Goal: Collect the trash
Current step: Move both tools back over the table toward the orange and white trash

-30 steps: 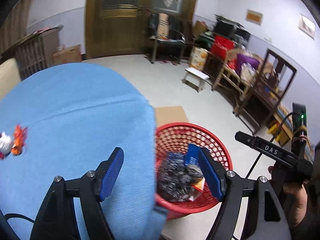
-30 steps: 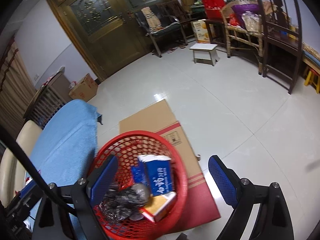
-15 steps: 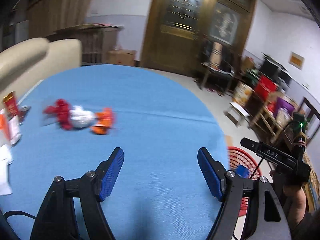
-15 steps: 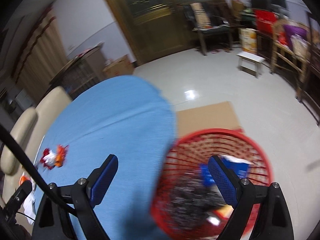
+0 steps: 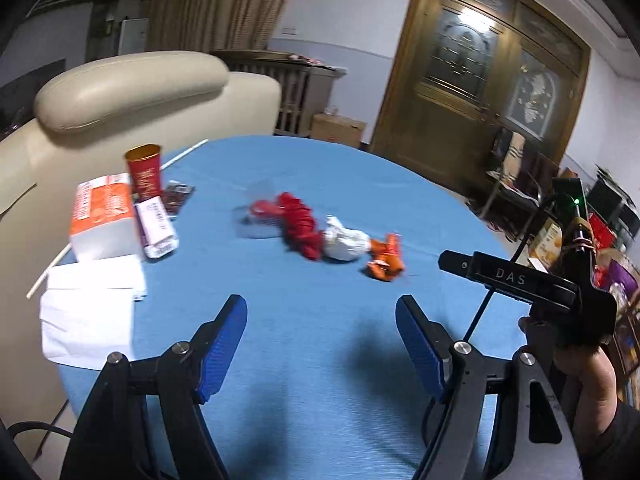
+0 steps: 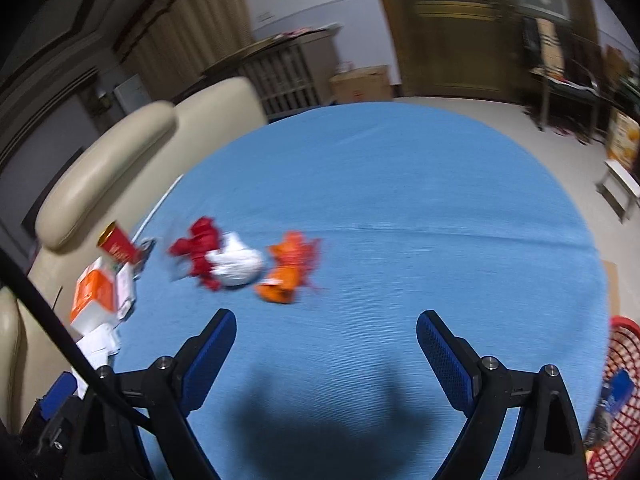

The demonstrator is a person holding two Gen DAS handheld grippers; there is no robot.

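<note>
Both my left gripper (image 5: 320,334) and right gripper (image 6: 326,350) hang wide apart and empty over the blue table (image 5: 340,360). The crumpled red, white and orange trash (image 5: 326,236) lies mid-frame; the red basket (image 6: 618,392) peeks in lower right.

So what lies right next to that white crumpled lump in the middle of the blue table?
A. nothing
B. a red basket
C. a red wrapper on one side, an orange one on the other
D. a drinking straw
C: the white crumpled lump sits between a red wrapper and an orange wrapper.
</note>
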